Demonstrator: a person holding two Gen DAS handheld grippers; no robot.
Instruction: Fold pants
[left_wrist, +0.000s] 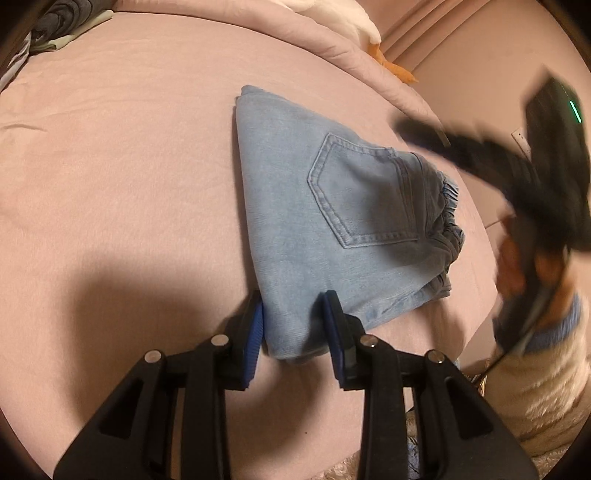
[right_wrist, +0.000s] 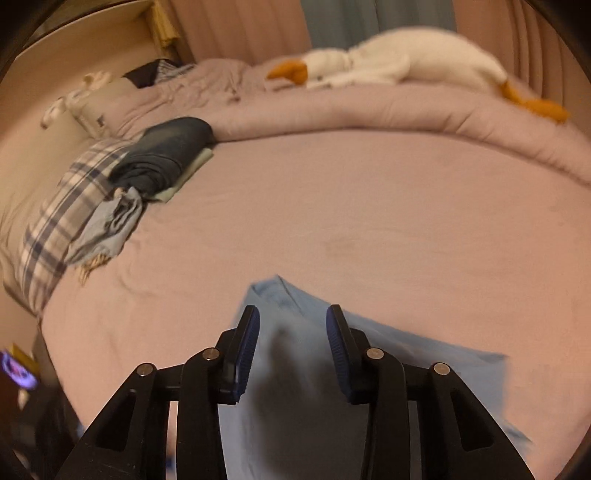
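Light blue denim pants (left_wrist: 332, 221) lie folded into a compact stack on the pink bed sheet (left_wrist: 129, 184), back pocket up, elastic waistband to the right. My left gripper (left_wrist: 295, 325) is open, its blue-padded jaws on either side of the near corner of the stack, not closed on it. My right gripper (right_wrist: 293, 332) is open and empty above the pants (right_wrist: 295, 387), which appear blurred below it. In the left wrist view the right gripper (left_wrist: 480, 147) is a blurred dark shape held above the waistband side.
A stack of folded dark and plaid clothes (right_wrist: 110, 177) lies at the bed's left side. A rolled pink duvet (right_wrist: 369, 110) runs along the far edge with a white goose plush (right_wrist: 388, 62) on it. The person's sleeve (left_wrist: 546, 350) is at right.
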